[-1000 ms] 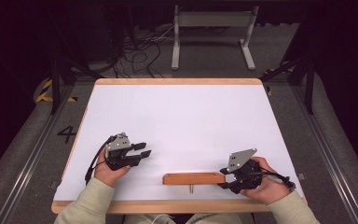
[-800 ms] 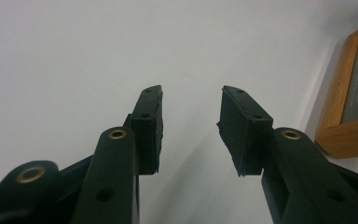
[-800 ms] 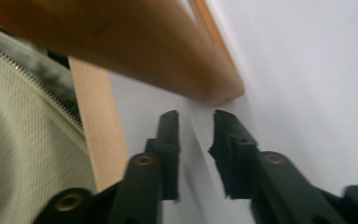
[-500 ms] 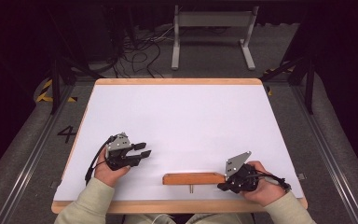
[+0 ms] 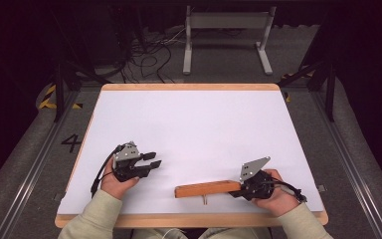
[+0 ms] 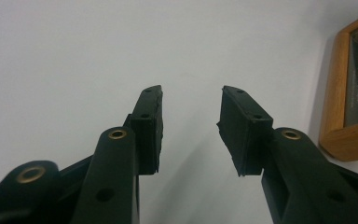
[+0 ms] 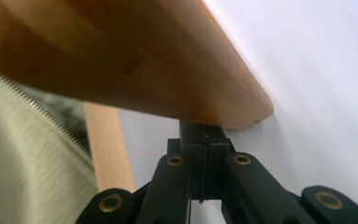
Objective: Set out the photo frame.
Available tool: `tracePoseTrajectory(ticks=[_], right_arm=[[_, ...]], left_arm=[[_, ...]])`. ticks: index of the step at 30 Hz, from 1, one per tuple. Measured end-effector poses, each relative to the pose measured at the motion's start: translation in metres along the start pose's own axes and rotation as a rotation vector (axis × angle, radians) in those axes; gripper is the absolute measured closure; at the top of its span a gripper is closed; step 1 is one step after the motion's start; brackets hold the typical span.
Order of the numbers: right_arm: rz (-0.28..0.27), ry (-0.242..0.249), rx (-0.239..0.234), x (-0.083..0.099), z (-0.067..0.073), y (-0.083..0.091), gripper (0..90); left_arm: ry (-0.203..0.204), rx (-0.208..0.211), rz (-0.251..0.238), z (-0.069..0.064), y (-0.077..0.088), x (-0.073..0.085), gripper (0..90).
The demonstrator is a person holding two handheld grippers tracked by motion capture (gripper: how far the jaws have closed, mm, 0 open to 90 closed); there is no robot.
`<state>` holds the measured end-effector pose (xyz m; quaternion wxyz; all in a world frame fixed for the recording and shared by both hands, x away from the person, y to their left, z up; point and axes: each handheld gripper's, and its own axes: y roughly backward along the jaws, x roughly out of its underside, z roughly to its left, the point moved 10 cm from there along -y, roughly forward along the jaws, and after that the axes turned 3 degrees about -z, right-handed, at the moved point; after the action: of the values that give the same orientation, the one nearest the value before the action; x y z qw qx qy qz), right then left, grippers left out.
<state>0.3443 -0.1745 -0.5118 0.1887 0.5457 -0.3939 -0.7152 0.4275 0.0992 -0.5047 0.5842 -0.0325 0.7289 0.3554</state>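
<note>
A long wooden frame [image 5: 206, 188] stands on edge near the front of the white table [image 5: 194, 124]. Its wooden rim and dark face [image 6: 340, 93] appear at the right of the left gripper view. My right gripper [image 5: 235, 191] is at the frame's right end. In the right gripper view its jaws [image 7: 205, 133] are shut pad against pad, with nothing visible between them, their tips right under the frame's rounded corner [image 7: 144, 60]. My left gripper [image 5: 156, 159] rests at the front left, pointing right toward the frame. Its jaws [image 6: 191, 95] are open and hold nothing.
The table's wooden front edge [image 5: 189, 220] runs just behind both hands. A pale sleeve [image 7: 23, 163] lies close beside the right gripper. Beyond the table's far edge are a metal stand [image 5: 226, 30] and loose cables [image 5: 144, 55] on the floor.
The right gripper has shifted slightly at the frame's right end. The left gripper and the frame have stayed where they were.
</note>
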Motion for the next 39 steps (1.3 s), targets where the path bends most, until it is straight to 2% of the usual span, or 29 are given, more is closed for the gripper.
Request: tracePoseTrajectory(ticks=[9,24,32,39], right_arm=[[-0.065,-0.069,0.058,-0.012,-0.021,-0.006,90.0],[-0.107,-0.111,0.104,-0.045,-0.053,-0.025,90.0],[-0.106,-0.109,0.106,-0.063,-0.063,-0.038,90.0],[-0.096,-0.087,0.091,-0.080,-0.068,-0.051,90.0]], left_arm=[[-0.003,-0.002,0.000,-0.001,0.000,0.000,59.7],[-0.007,-0.007,0.001,0.000,0.000,0.001,59.7],[-0.007,-0.005,0.003,0.000,0.000,0.001,59.6],[-0.006,-0.005,0.003,0.000,0.000,0.002,59.5]])
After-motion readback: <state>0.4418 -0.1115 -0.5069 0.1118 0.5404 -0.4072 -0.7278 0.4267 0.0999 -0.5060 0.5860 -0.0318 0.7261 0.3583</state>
